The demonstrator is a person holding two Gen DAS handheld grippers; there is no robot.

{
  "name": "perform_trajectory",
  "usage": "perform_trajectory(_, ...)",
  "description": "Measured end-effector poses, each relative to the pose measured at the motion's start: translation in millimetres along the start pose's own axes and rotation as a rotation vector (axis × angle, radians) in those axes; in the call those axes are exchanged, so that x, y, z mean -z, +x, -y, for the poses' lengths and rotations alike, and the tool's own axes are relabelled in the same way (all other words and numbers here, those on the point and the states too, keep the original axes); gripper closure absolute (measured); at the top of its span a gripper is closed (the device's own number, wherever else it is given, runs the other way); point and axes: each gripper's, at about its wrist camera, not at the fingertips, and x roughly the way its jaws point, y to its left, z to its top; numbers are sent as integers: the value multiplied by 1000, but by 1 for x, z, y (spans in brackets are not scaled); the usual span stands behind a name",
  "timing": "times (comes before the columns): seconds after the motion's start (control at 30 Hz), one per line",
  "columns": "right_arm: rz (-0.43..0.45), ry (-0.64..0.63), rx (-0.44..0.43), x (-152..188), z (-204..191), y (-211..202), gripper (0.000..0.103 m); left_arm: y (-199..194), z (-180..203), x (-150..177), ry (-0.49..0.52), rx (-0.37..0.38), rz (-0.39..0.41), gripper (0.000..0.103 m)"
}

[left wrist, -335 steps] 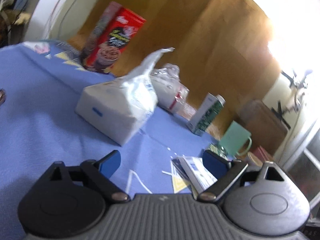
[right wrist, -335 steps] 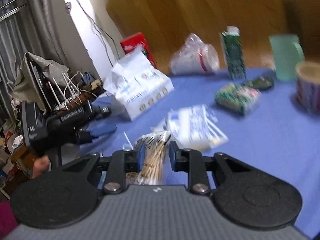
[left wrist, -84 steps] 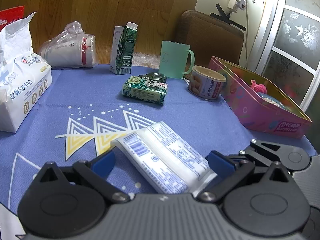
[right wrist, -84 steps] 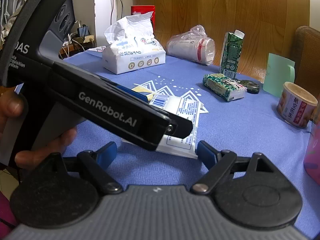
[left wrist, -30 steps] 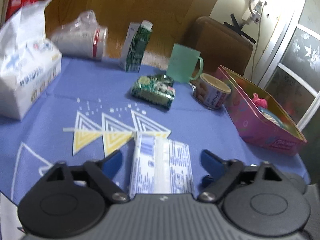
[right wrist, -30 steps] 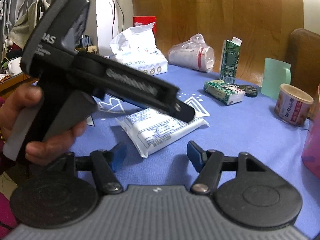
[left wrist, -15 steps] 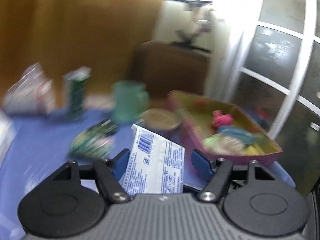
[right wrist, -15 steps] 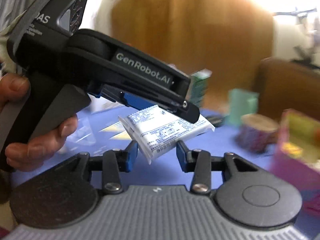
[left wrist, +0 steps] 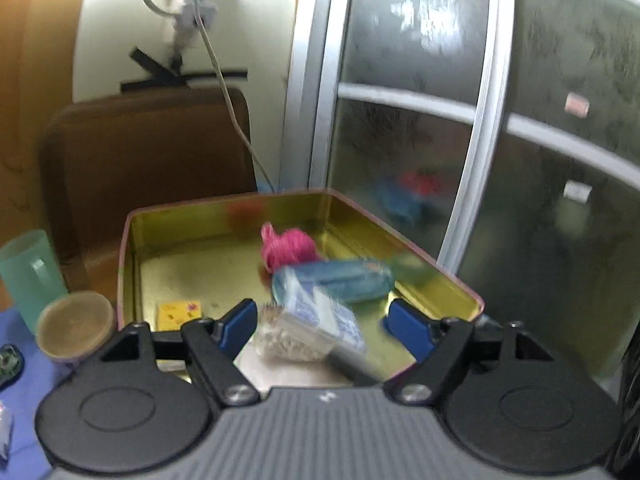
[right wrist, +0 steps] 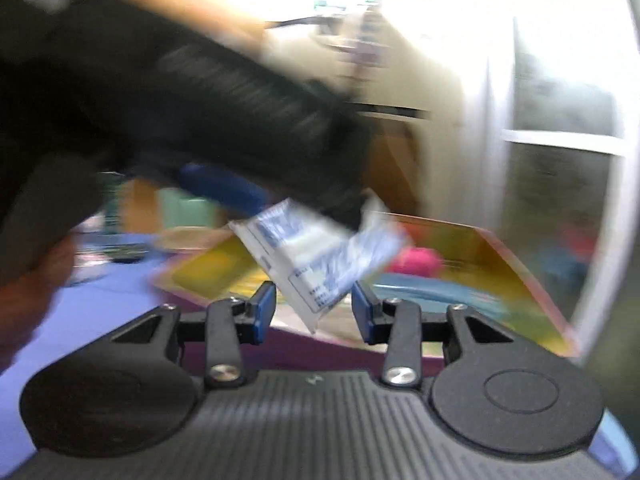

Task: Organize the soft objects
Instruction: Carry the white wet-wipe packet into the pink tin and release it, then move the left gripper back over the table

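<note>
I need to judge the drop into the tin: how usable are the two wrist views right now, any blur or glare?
Left wrist view: mild motion blur, but the tin, pink yarn ball and white packet are readable; the fisheye bends the window frame. Right wrist view: heavy motion smear, the top blown out white, and the packet's print unreadable.

Tin box (left wrist: 132,248): metal, gold inside, glossy, mirrors its contents. Tissue packet (right wrist: 320,256): thin plastic wrap, printed, shiny and crinkled. Pink ball (left wrist: 286,248): fuzzy yarn or cloth (too blurred to say which). Left tool (left wrist: 320,324): matt black plastic body, ribbed grey shell, smooth blue fingers (left wrist: 236,324), bright metal screws. Worktop (right wrist: 100,312): blue woven cloth, matt. Cup (left wrist: 28,272): translucent green plastic. Door panes (left wrist: 404,60): frosted, patterned glass.
</note>
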Motion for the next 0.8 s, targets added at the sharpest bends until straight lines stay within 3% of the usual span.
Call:
perform_trajectory(0.17, -16, 95, 43, 8, 28, 2, 58, 9, -7, 18, -49, -15, -64, 28)
perform_trajectory(0.33, -7, 115, 20, 10, 24, 0, 58, -10, -21, 28, -73, -56, -49, 25)
perform_trajectory(0.67, 20, 52, -86, -3, -16, 1, 58, -69, -71, 54, -184, -179, -14, 24)
perform_trajectory(0.8, 29, 21, -147, -7, -42, -3, 58, -86, -93, 73, -208, -287, -39, 24)
